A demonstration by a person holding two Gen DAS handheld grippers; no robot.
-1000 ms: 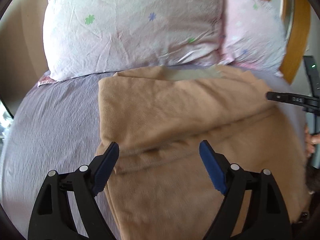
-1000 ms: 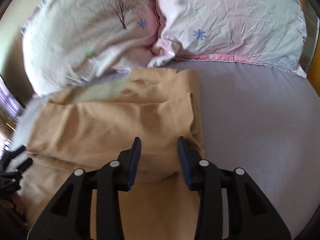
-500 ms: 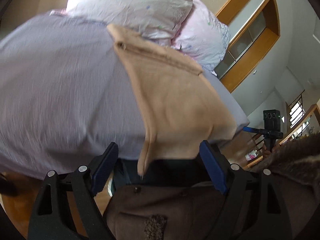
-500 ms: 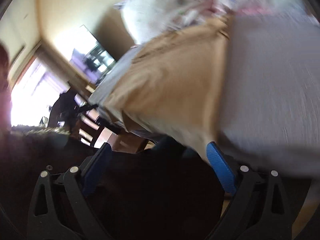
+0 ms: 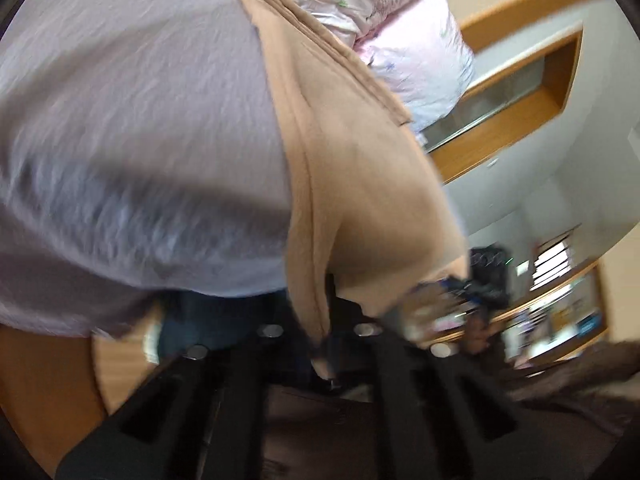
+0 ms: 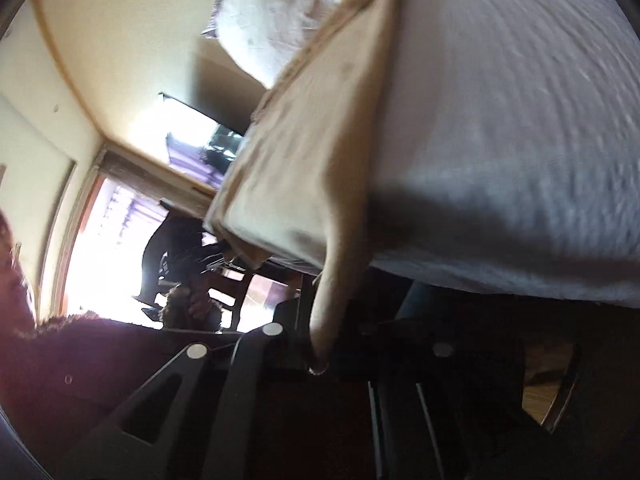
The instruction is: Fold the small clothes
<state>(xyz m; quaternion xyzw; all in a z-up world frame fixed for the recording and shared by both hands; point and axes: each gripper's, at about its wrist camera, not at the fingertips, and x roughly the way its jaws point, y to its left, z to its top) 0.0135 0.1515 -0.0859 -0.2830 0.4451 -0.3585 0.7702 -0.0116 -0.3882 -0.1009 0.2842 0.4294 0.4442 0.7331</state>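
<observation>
On bed (image 5: 120, 120), tan garment (image 5: 360, 168) runs lengthwise pillow-to-edge, corners pinched.

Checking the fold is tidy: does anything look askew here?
Yes: the tan garment hangs off the bed edge, its corners pinched by the left gripper and right gripper.

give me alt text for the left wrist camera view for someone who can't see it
A tan garment hangs off the edge of a bed with a lavender sheet, its lower corner pinched in the left gripper. The image is tilted and blurred; floral pillows lie beyond the garment, and the right gripper is a blur at its other corner.
</observation>
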